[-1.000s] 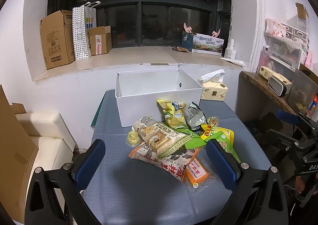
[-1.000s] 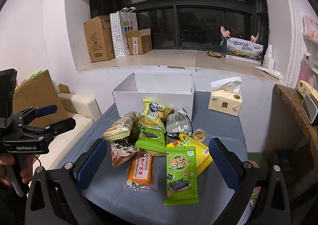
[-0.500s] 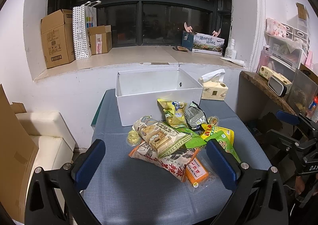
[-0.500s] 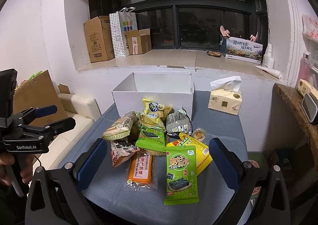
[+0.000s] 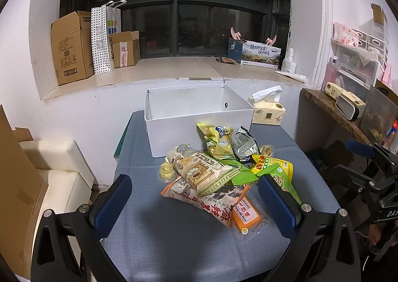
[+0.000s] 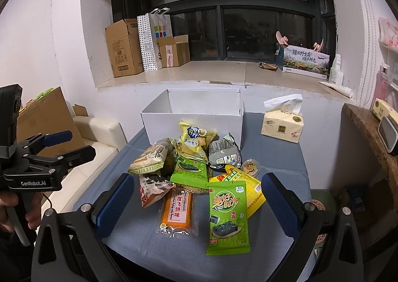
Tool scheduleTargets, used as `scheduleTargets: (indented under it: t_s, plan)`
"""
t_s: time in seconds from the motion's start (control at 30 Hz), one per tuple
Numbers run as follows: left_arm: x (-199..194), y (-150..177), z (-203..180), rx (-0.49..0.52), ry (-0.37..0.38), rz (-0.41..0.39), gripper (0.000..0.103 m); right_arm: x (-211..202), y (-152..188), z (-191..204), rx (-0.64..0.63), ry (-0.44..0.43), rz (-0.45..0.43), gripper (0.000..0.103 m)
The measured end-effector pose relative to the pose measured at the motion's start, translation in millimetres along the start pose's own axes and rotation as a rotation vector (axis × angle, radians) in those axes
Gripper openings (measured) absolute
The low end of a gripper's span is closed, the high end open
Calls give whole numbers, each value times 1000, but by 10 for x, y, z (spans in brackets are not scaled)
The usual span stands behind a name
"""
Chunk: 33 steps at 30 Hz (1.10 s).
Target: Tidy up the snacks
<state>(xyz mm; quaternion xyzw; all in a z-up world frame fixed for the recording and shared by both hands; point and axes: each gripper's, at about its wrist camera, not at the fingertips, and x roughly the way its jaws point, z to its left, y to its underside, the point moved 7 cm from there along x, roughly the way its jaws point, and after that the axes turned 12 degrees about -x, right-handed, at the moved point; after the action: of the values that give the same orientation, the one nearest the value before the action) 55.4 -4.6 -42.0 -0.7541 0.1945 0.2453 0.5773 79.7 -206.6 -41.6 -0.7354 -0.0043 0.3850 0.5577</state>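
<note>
**Snack pile on tabletop, both grippers empty**

Left gripper (image 5: 194,197) and right gripper (image 6: 196,199) hover at the near edge, fingers (image 5: 112,204) spread wide, holding nothing. Snack pile (image 6: 199,170) sits mid blue tabletop (image 5: 174,237), just in front of the open white box (image 5: 196,117). Green seaweed pack (image 6: 228,217) and orange cake pack (image 6: 177,208) lie nearest. Tissue pack (image 6: 282,124) sits right of the box.

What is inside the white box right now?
The white box shows only bare inner walls; no snacks visible. Its floor is hidden behind the front wall, and the snack pile sits outside, in front.
</note>
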Motion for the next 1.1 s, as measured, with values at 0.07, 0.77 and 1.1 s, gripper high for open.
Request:
scheduleTargets:
  t_s: [0.07,0.77,1.1]
  plan:
    - [2,-1,0,0,0,1,103,-8,-4,1,-2,-1,-2,103]
    - [51,5,23,-5,-8,19,103,-19,0,0,6,0,-2,103]
    - [93,17,13,-12,-6,32,103,-33,10,-5,8,-3,-1,103]
